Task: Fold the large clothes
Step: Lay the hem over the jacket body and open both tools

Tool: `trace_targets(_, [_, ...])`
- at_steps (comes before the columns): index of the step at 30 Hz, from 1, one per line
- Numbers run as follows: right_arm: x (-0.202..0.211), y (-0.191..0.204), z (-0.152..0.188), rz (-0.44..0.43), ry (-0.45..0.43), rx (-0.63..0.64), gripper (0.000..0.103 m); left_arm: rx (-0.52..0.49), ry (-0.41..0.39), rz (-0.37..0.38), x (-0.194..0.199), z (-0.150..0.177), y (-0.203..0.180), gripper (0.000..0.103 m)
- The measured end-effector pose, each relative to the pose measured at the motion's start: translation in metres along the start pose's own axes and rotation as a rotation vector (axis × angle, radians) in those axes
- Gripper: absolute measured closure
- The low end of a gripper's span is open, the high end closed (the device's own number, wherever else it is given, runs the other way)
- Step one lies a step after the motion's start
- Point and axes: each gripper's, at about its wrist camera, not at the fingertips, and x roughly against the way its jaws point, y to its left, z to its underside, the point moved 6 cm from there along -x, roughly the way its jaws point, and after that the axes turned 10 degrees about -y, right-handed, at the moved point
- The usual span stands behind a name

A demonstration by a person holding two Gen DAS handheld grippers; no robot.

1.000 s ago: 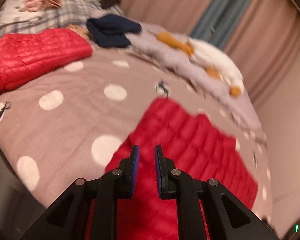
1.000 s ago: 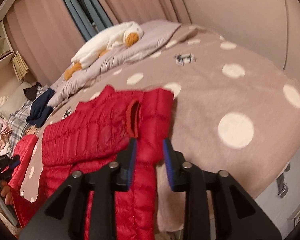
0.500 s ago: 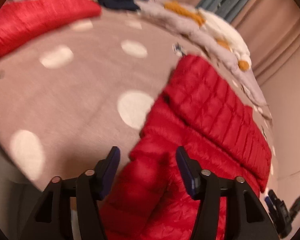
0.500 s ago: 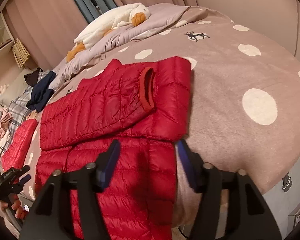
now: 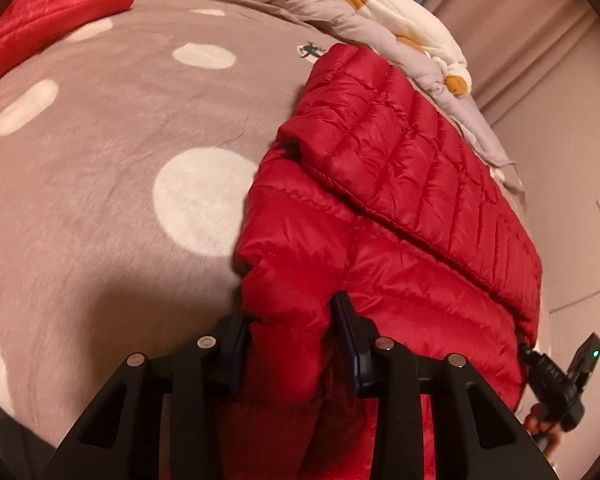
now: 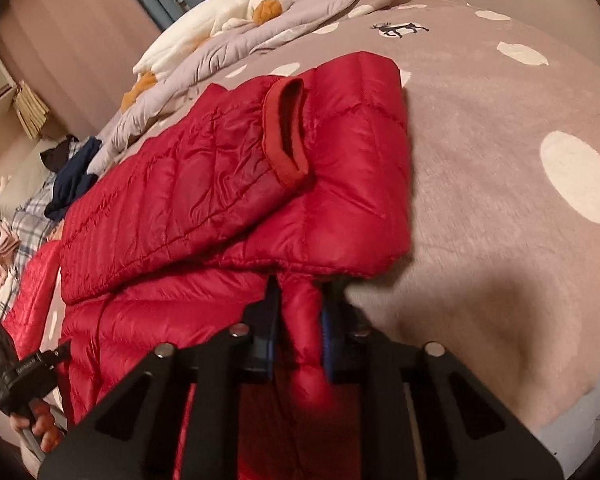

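The red jacket [image 6: 228,184] lies on the bed [image 6: 500,208], stretching toward twelve o'clock from my left hand-held gripper [image 5: 290,344] and right hand-held gripper [image 6: 300,332]. Both are closing on its near hem, pinching padded folds.

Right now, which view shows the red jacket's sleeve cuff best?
The right wrist view: the sleeve cuff lies open-mouthed on top of the folded red down jacket, fully visible. The left wrist view shows the sleeve only from its shoulder side; the cuff is out of sight there.
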Motion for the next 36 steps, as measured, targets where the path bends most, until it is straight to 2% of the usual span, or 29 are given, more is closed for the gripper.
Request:
trace_targets(5, [-0.021,0.004,-0.023,0.025,-0.010,0.042,0.088,-0.013,-0.022,-0.047,-0.023,-0.015,-0.017,0.067])
trace_targets(14, [-0.089,0.006,-0.094,0.076,0.002,0.093,0.088,-0.040,-0.021,-0.108,-0.091,-0.076,-0.059,0.067])
trace_targets(18, [-0.109,0.006,-0.116,0.106,0.010,0.129,0.087,-0.033,-0.022,-0.117,-0.101,-0.083,-0.062,0.067])
trace_targets(19, [-0.110,0.005,-0.118,0.108,0.014,0.132,0.084,-0.033,-0.022,-0.113,-0.099,-0.081,-0.061,0.067])
trace_targets(21, [-0.101,0.003,-0.119,0.110,0.010,0.132,0.080,-0.022,-0.017,-0.099,-0.092,-0.078,-0.058,0.064])
trace_targets(23, [-0.085,-0.003,-0.118,0.120,-0.001,0.132,0.071,0.052,0.003,-0.073,-0.076,-0.071,-0.044,0.061])
trace_targets(24, [-0.074,-0.006,-0.116,0.118,-0.008,0.133,0.064,0.083,0.010,-0.059,-0.068,-0.068,-0.039,0.054])
trace_targets(27, [-0.031,-0.019,-0.103,0.097,-0.032,0.129,0.053,0.170,0.001,-0.002,-0.030,-0.050,-0.017,0.035])
trace_targets(28, [-0.019,-0.023,-0.097,0.092,-0.036,0.118,0.046,0.178,-0.004,0.007,-0.020,-0.045,-0.014,0.033])
trace_targets(30, [0.008,-0.030,-0.079,0.076,-0.033,0.107,0.040,0.165,-0.015,0.002,0.003,-0.026,-0.006,0.033])
trace_targets(33, [0.037,-0.038,-0.050,0.059,-0.020,0.099,0.039,0.137,0.000,0.011,0.023,0.004,-0.003,0.033])
trace_targets(36, [0.054,-0.040,-0.020,0.017,0.010,0.068,0.038,0.178,-0.025,0.088,0.039,0.027,-0.006,0.033])
